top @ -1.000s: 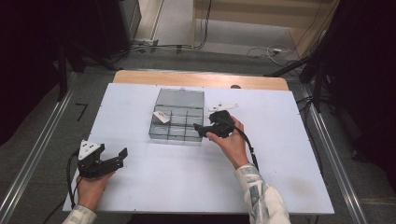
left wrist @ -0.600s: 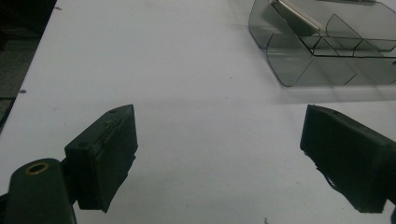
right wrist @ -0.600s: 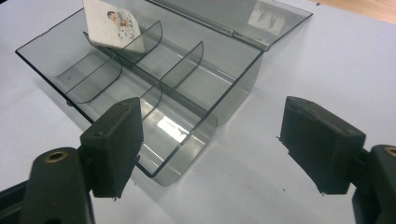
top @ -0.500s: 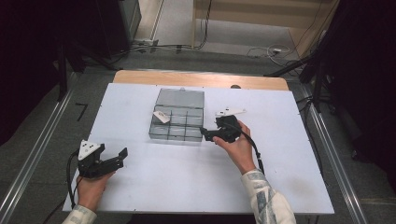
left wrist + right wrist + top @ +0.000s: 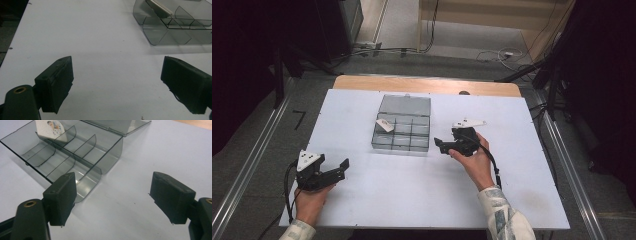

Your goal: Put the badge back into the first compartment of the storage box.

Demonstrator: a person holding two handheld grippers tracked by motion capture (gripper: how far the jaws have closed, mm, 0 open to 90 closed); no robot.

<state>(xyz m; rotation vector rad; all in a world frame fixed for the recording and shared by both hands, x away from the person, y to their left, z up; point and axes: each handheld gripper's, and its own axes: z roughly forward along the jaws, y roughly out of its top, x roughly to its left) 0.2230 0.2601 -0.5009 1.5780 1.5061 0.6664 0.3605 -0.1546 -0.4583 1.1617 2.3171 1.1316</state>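
Tongs of the right gripper point(image 5: 443, 145) gape empty just beside the open compartment box point(image 5: 403, 131) mid-surface, likely lining up; left gripper point(image 5: 343, 165) waits wide near the surface's near-left corner.

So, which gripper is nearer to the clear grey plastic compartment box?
Right. The right gripper is just beside the clear grey plastic compartment box, apart from it; the left gripper sits farther off, near the table's front-left edge.

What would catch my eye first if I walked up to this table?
Probably the clear compartment box lying open mid-table, with a small white card leaning in its far-left cell. Next, the black tongs in each hand: the right tongs sit open just beside the box's right edge, and the left tongs rest open near the table's front-left corner.
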